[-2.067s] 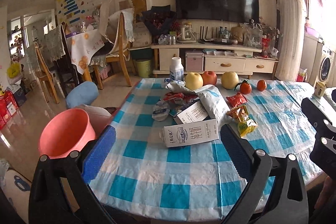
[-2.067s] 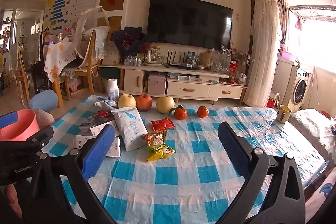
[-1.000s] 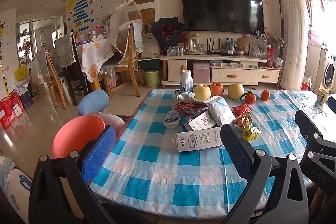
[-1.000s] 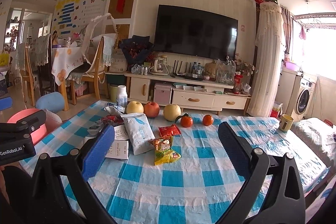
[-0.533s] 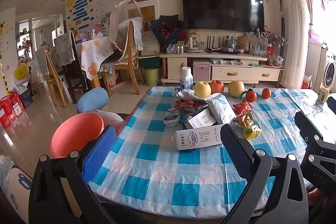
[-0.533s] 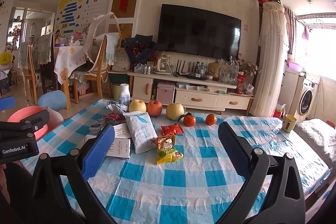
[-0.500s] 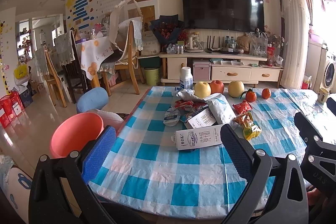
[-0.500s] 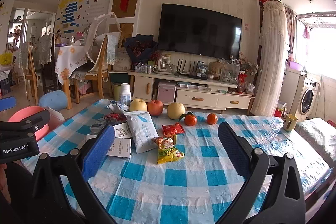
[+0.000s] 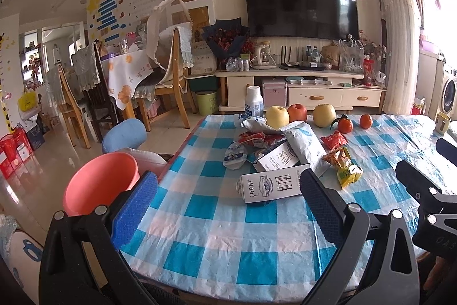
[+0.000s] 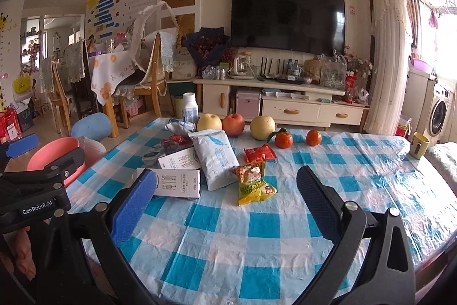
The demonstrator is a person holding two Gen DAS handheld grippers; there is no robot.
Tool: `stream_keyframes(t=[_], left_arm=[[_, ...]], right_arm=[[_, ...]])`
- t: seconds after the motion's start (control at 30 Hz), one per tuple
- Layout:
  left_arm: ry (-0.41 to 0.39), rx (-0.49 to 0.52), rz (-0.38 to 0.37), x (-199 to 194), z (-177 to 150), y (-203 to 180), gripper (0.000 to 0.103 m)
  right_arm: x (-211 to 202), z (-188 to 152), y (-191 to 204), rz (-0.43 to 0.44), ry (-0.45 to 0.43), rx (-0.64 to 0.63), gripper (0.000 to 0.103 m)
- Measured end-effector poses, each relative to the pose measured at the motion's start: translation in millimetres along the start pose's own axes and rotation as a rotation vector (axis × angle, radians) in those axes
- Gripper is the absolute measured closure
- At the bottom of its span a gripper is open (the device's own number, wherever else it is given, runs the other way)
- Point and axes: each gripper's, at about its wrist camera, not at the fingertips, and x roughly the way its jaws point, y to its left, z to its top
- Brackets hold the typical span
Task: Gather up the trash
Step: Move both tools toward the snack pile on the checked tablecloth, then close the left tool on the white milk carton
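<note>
Trash lies on the blue-checked table (image 9: 217, 236): a white milk carton (image 9: 270, 187) nearest, a second carton (image 9: 275, 157), a white pouch (image 9: 307, 146), a yellow snack wrapper (image 9: 345, 167), a red wrapper (image 9: 333, 139) and a foil lid (image 9: 235, 157). The same carton (image 10: 175, 183), pouch (image 10: 215, 159) and yellow wrapper (image 10: 252, 182) show in the right wrist view. My left gripper (image 9: 228, 203) is open and empty, short of the near carton. My right gripper (image 10: 225, 200) is open and empty, above the table's front. A pink bin (image 9: 98, 182) stands left of the table.
Apples and pears (image 9: 297, 112), two tangerines (image 9: 354, 123) and a white bottle (image 9: 254, 105) line the table's far edge. A yellow mug (image 10: 418, 145) stands at the right. A blue stool (image 9: 124, 133), chairs and a TV cabinet are beyond.
Both grippers have drawn back and risen a little over two seconds, so the table's contents look smaller and farther. Over the last half second they barely moved. Nothing on the table moved.
</note>
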Motion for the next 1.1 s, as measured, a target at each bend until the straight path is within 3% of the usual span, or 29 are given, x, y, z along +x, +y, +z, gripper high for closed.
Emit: stream_keyframes(t=[0.2, 0.33, 0.5, 0.67, 0.87, 1.1], left_arm=[[0.047, -0.038, -0.082, 31.0, -17.0, 12.1, 0.004], [0.08, -0.044, -0.151, 50.1, -22.1, 20.4, 0.004], [0.102, 0.028, -0.214, 71.8, -15.9, 21.7, 0.004], [0.112, 0.037, -0.222, 97.6, -2.9, 25.0, 0.004], [0.156, 0.062, -0.252, 137.2, 6.3, 21.1, 0.004], [0.187, 0.111, -0.346, 164.5, 9.3, -5.7, 0.004]], right_arm=[[21.4, -3.4, -8.5, 0.044, 0.154, 0.067, 0.004], [25.9, -3.4, -15.8, 0.068, 0.194, 0.092, 0.004], [38.5, 4.7, -44.7, 0.086, 0.237, 0.207, 0.004], [67.5, 13.0, -76.0, 0.083, 0.297, 0.322, 0.004], [109.0, 22.5, -86.1, 0.045, 0.38, 0.264, 0.004], [170.9, 16.8, -93.6, 0.066, 0.531, 0.243, 0.005]])
